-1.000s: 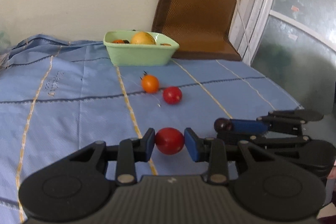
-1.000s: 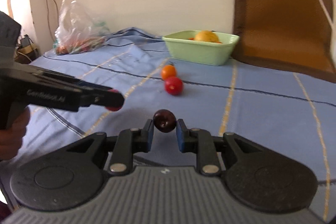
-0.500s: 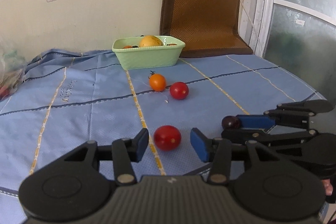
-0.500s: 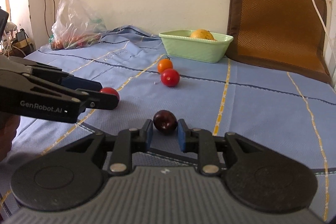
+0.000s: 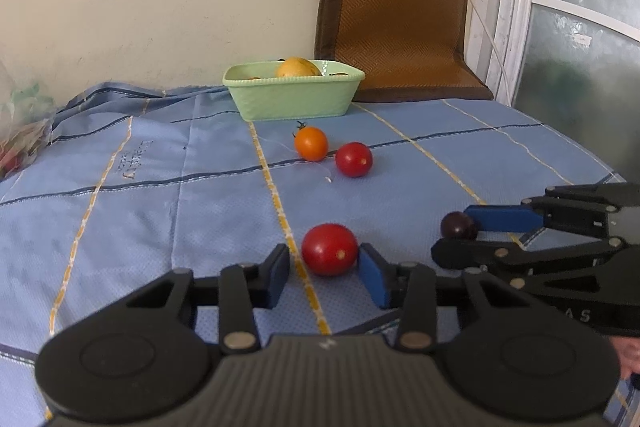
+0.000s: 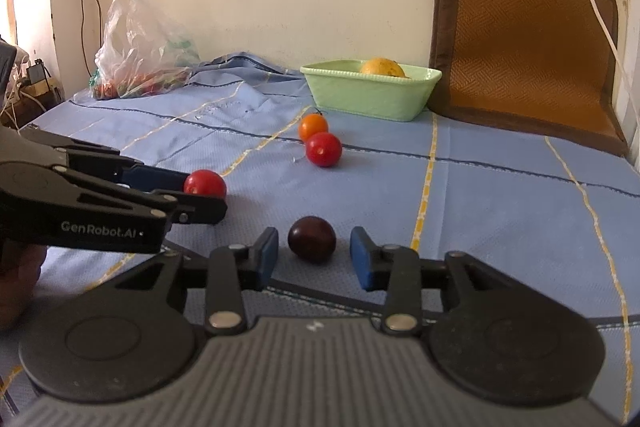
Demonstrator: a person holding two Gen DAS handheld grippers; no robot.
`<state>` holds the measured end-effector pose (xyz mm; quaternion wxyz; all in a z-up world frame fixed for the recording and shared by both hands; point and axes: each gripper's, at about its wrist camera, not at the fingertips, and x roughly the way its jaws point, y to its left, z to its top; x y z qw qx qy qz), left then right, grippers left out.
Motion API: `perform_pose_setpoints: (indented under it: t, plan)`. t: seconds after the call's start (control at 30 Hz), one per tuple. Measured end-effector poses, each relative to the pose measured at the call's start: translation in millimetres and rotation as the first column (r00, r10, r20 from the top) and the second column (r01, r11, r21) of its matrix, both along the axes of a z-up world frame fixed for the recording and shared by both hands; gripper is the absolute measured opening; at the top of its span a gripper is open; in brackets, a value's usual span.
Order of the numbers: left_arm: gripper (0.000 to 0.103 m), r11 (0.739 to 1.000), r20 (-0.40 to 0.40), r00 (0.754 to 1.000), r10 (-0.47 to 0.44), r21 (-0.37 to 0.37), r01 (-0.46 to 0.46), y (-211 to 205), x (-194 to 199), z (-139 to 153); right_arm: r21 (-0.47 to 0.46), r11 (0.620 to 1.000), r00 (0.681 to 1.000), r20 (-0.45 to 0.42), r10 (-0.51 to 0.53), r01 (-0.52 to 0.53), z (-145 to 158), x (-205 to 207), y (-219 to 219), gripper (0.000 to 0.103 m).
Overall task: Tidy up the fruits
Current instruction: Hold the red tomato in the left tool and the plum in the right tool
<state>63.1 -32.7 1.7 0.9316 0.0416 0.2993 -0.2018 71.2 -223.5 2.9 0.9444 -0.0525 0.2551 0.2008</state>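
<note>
Two-view plate. My left hand-held gripper (image 5: 324,269) stands apart around the red tomato (image 5: 329,249), its jaws having just narrowed: the right pad touches the fruit, the left pad shows a gap. My right hand-held gripper (image 6: 314,253) has just opened, both pads clear of the dark plum (image 6: 312,239) lying on the blue bedcover (image 6: 500,195). Each fruit lies directly ahead between its own fingers; the green basin (image 5: 292,97) sits well beyond, straight on. The right view alone shows the plastic bag (image 6: 140,47); the left view alone shows the glazed door (image 5: 580,39).
</note>
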Motion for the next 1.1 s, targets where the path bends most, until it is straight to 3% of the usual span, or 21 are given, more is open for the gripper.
perform_pose_setpoints:
  t: [0.27, 0.4, 1.1]
  plan:
    - [0.031, 1.000, 0.014, 1.000, -0.001, 0.010, 0.000, -1.7, -2.5, -0.4, -0.027, 1.000, 1.000, 0.005, 0.003, -0.003, -1.3, -0.6, 3.9, 0.042]
    - [0.031, 1.000, 0.012, 1.000, 0.001, 0.001, -0.001, -0.5, -2.3, -0.4, -0.038, 0.999, 1.000, 0.011, 0.014, -0.014, -1.4, -2.6, 7.2, 0.034]
    - [0.033, 1.000, 0.017, 1.000, 0.011, 0.017, -0.011, -1.1, -2.5, -0.2, -0.031, 0.999, 1.000, 0.003, 0.009, -0.009, -1.2, -1.8, 6.6, 0.038]
